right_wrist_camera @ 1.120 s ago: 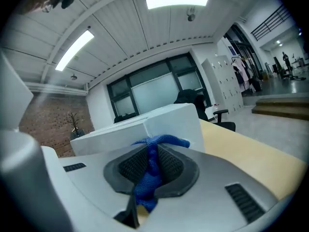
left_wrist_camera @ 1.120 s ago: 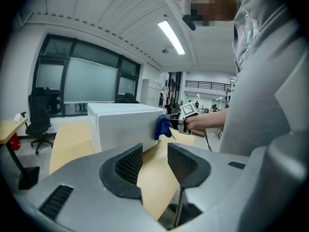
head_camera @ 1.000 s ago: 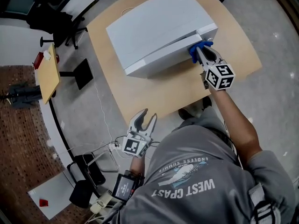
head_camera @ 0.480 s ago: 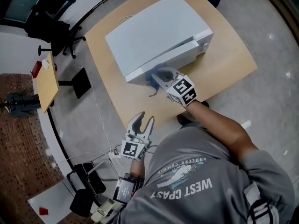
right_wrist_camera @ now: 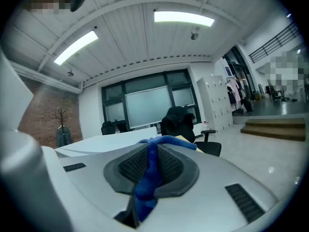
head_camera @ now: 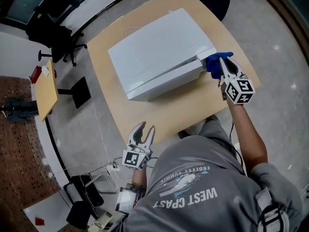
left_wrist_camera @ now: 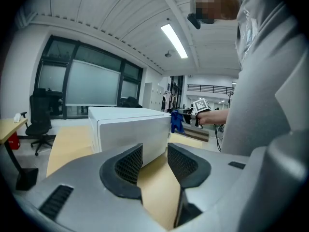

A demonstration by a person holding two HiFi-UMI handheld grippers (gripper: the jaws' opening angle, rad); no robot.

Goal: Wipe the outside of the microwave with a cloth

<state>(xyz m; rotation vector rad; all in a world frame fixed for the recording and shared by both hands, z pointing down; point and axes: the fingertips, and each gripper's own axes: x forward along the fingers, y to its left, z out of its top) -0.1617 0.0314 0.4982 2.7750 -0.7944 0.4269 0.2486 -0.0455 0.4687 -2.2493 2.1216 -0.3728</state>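
I'm clamping the blue cloth (head_camera: pixel 212 64) in my right gripper (head_camera: pixel 223 65), holding it at the microwave's (head_camera: pixel 159 50) front right corner, mid-table (head_camera: pixel 193 103). My left gripper (head_camera: pixel 144 129) is hanging released and empty beyond the table's near edge.

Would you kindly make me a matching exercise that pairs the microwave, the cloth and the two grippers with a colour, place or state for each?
Things:
1. microwave
2. cloth
3. left gripper
4. right gripper

Descriptions:
A. jaws apart, nothing between them
B. blue, held by the microwave's right front corner
C. white, standing on the wooden table
D. shut on fabric

Pairs: 1-C, 2-B, 3-A, 4-D
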